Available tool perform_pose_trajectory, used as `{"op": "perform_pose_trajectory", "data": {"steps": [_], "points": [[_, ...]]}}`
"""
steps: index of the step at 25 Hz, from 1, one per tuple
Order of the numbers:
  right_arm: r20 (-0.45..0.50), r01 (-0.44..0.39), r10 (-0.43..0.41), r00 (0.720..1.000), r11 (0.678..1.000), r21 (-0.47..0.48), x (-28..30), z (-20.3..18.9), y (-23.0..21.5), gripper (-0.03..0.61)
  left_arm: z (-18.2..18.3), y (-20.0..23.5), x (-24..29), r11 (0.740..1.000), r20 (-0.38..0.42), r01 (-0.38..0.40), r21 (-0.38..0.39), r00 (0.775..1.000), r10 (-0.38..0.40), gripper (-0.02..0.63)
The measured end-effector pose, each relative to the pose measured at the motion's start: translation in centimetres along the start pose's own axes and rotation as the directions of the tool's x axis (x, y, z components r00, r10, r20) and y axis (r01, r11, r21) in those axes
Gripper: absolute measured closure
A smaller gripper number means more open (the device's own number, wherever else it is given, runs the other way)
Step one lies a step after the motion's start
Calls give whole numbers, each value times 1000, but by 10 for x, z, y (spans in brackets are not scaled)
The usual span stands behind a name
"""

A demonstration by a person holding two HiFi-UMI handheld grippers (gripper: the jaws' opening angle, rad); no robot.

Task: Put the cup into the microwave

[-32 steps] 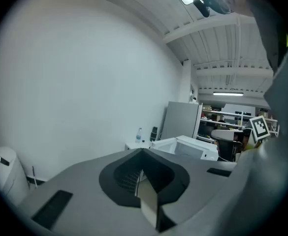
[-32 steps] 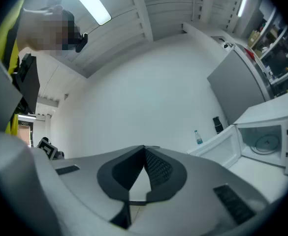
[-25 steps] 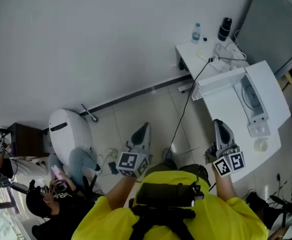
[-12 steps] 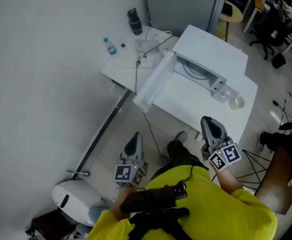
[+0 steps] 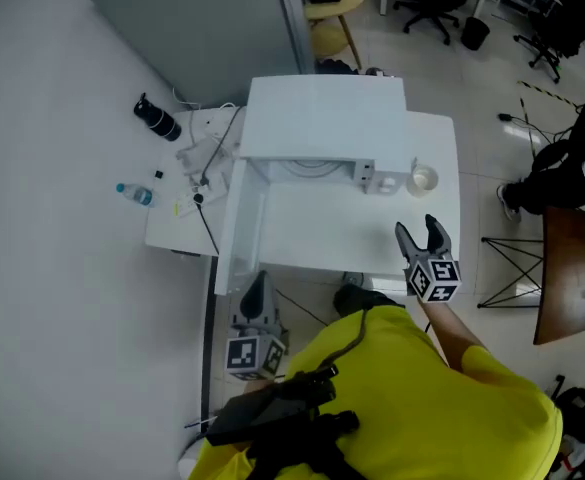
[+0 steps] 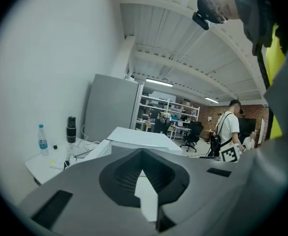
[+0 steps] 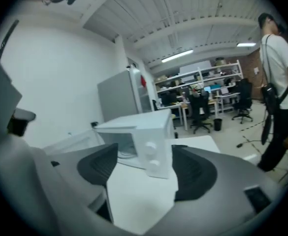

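Head view looks down on a white microwave (image 5: 324,116) at the back of a white worktop (image 5: 322,233), its door (image 5: 234,218) swung wide open on its left side and the cavity facing the person. The cup (image 5: 424,179), small and white, stands upright on the worktop just beside the microwave's right front corner, next to the control panel, outside the cavity. The right claw (image 5: 421,236) hangs over the worktop in front of the cup and well clear of it. Its jaws are opening, and nothing lies between them; the right gripper view shows only the microwave's knobs and bare worktop past the pads. The left claw (image 5: 257,286) is held lower, in front of the open door and off the worktop's near edge. In the left gripper view its jaws are pressed together at the tips and pinch nothing. To the left of the microwave, a side worktop (image 5: 167,230) carries a water bottle (image 5: 134,194), a black flask (image 5: 158,120) and loose cables (image 5: 204,158).
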State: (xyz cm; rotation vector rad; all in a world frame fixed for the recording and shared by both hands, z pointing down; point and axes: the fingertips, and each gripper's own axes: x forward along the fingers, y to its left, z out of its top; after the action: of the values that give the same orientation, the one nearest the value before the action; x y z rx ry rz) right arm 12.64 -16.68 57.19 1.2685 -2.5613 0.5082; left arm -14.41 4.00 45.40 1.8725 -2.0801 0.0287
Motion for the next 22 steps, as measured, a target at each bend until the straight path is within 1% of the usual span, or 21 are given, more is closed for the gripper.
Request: {"op": "perform_pose_trajectory", "data": {"steps": [1,3,4,5,7,9,11,13,15,17,19,20,22], "points": [[-32,74,-74,997,997,-2,13,-18,-29,193,0,0,12,1000,-15,14,9,1000,-14,621],[-93,186,-187,978,982,-18,41,-54,-80,144,-2,0,37,999,-47,40,21,998,-39,621],[-121,229,-230,966,973,-24,55,-71,-101,129,-6,0,49,998,-64,54,28,997,-52,621],[-144,261,-262,954,965,-26,68,-86,-119,129,-11,-1,62,997,-83,68,38,994,-65,621],[-161,300,-303,939,953,-43,91,-104,-145,129,-26,-6,91,994,-130,95,55,988,-87,621],[-172,324,-331,928,943,-70,114,-116,-165,129,-38,-15,124,990,-174,131,51,977,-121,621],[-197,342,-345,918,938,-53,134,-130,-178,129,-47,-28,149,981,-223,192,32,958,-181,621],[-201,340,-342,918,939,-48,152,-139,-185,129,-49,-42,166,961,-249,273,40,934,-255,621],[-195,351,-353,915,935,-48,173,-144,-195,80,-51,-49,182,938,-265,338,80,914,-307,621],[-175,381,-374,911,925,5,188,-143,-207,80,-61,-44,195,926,-320,362,104,894,-313,621],[-145,385,-376,915,922,39,195,-136,-210,85,-72,-35,202,923,-381,370,108,873,-305,621],[-138,378,-370,919,925,37,197,-134,-209,99,-76,-31,205,921,-398,374,106,865,-305,621],[-137,368,-362,922,930,18,199,-132,-210,105,-79,-25,214,920,-408,376,110,861,-304,621]]}}
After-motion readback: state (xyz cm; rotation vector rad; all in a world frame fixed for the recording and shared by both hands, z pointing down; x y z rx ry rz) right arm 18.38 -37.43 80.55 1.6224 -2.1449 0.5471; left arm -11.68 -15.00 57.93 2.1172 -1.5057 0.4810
